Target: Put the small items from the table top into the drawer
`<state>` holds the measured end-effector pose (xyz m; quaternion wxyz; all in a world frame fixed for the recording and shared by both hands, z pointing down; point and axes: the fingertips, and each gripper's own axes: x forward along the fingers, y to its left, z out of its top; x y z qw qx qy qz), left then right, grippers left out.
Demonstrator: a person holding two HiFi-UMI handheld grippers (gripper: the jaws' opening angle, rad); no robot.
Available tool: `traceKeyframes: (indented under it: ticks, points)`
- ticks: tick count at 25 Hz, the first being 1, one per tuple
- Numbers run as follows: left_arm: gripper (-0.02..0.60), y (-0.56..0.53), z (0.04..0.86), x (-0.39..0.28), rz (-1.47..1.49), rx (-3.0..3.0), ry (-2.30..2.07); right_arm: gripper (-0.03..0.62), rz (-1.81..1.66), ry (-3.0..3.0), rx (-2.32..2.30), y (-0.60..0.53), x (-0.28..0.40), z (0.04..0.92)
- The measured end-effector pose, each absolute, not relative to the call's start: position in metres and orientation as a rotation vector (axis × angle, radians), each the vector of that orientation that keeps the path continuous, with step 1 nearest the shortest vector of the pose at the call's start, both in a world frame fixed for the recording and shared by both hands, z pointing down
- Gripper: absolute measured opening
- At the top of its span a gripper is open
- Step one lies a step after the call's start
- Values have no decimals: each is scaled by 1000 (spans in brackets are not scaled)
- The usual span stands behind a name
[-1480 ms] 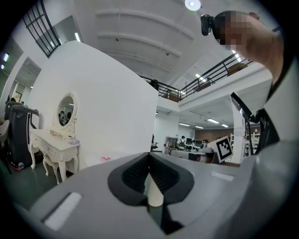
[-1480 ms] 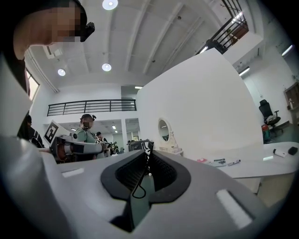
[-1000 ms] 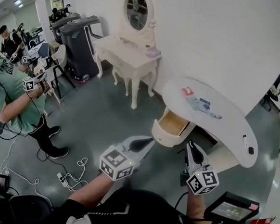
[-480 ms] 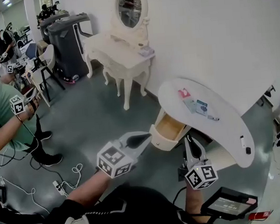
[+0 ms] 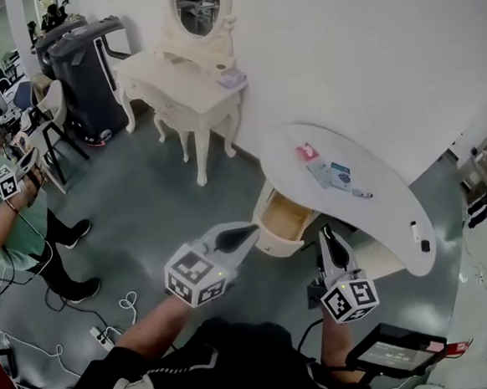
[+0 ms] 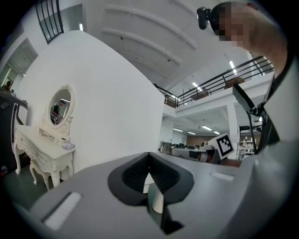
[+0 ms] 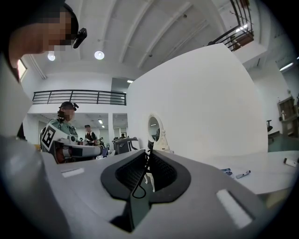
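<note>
A white half-oval table (image 5: 392, 220) stands against the wall, and its drawer (image 5: 283, 220) is pulled open below the left end. On top lie a red item (image 5: 306, 152), a printed card (image 5: 340, 176), a pen (image 5: 362, 193), a white stick (image 5: 413, 231) and a small black piece (image 5: 425, 246). My left gripper (image 5: 251, 231) is held level just left of the drawer, shut and empty (image 6: 149, 155). My right gripper (image 5: 326, 233) points at the table's front edge, shut with nothing in it (image 7: 148, 153). In the right gripper view the pen (image 7: 243, 174) and card (image 7: 226, 171) show on the table.
A cream dressing table with an oval mirror (image 5: 185, 72) stands further along the wall, with a dark machine (image 5: 78, 68) beyond it. Another person with grippers (image 5: 8, 183) stands at the left. Cables (image 5: 111, 321) lie on the floor. A tablet (image 5: 390, 354) sits at the lower right.
Both grippers have been carried closer to the table and its open drawer, and the whole room has slid left in the head view. Both pairs of jaws have stayed closed.
</note>
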<state>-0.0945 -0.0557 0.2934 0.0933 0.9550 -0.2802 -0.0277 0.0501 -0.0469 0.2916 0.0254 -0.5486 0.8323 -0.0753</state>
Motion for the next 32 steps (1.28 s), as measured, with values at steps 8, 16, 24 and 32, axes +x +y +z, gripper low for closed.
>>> traceKeyframes:
  ticks: [8, 16, 24, 32]
  points:
    - [0, -92, 297, -80, -78, 2855, -824, 33, -233, 2587, -1673, -88, 64, 299]
    - [0, -170, 283, -42, -63, 2842, -929, 34, -227, 2619, -1582, -172, 99, 288]
    - [0, -213, 270, -1, -90, 2839, -974, 34, -209, 2667, -1516, -215, 135, 276]
    - [0, -244, 269, 39, -75, 2844, -1034, 34, -181, 2707, -1394, -248, 157, 271]
